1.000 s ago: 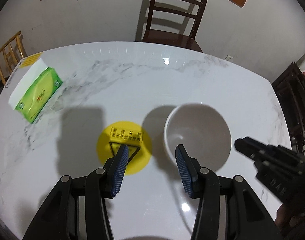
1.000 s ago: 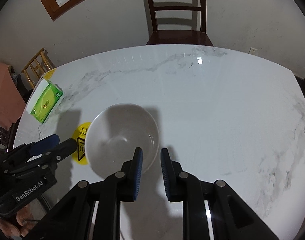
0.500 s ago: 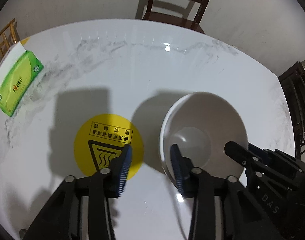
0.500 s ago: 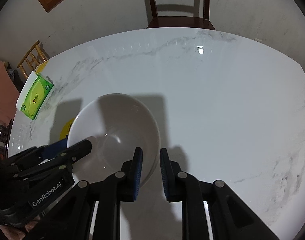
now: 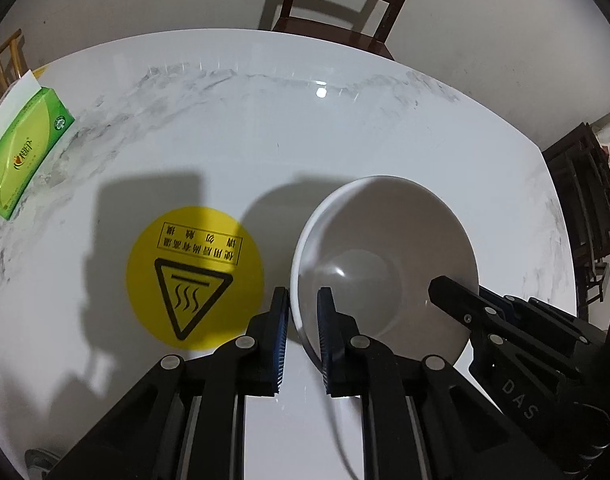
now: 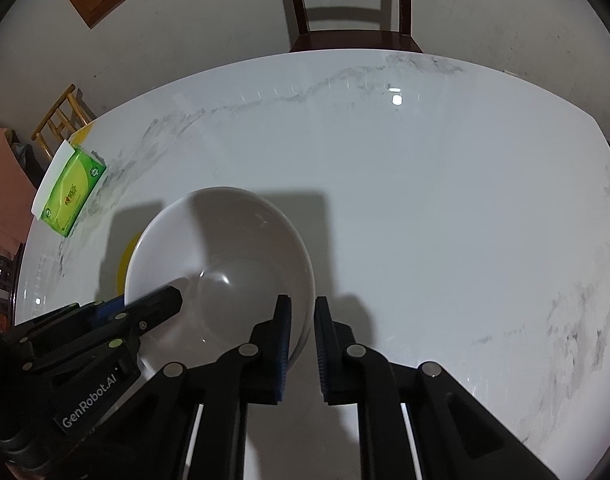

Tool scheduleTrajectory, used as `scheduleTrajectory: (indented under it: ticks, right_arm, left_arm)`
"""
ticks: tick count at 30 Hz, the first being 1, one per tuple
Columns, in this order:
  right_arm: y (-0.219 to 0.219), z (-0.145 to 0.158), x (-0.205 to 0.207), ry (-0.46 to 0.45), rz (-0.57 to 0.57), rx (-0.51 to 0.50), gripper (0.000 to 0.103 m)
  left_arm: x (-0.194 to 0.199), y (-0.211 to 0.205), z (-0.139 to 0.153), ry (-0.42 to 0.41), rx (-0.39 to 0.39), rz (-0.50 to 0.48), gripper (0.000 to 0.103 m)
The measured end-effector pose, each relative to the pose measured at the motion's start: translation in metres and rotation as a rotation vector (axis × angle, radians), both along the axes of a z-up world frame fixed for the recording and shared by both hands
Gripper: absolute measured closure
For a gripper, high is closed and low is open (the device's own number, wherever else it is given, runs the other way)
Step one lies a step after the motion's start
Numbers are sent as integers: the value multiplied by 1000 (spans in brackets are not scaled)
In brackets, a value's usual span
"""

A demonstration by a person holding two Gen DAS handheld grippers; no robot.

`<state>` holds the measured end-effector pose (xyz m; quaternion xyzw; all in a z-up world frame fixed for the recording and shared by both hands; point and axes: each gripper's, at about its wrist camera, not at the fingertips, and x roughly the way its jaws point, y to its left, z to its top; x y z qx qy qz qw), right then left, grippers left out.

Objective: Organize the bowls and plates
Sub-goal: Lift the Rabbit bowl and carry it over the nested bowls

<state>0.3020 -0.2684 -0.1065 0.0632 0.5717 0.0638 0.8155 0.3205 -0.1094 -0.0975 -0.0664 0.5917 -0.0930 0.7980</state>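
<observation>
Now the white bowl point(image 5: 385, 264) sits on the marble bench point(image 5: 265, 140) beside a yellow warning sticker point(image 5: 195, 278), each hand-held gripper clamped on its rim: left hand-held gripper point(image 5: 301, 308) one side, right hand-held gripper point(image 6: 303, 316) opposite. Best lifted level, both together.

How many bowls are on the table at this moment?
1. A single white bowl sits on the marble table, beside the yellow warning sticker, with a claw on each side of its rim. Nothing stacked shows inside it.
</observation>
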Motion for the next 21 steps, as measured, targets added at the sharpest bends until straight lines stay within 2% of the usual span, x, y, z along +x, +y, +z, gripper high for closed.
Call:
scheduleTrajectory:
  ticks: [8,21]
  right_arm:
    - [2,25,-23,-30,7,-7,91]
    - [13,76,-80,-88,19,-32,91]
  left_arm:
    - [-19,-2,22,-26,27,-19,91]
    - [-76,-1,68,-76,40,-33,91]
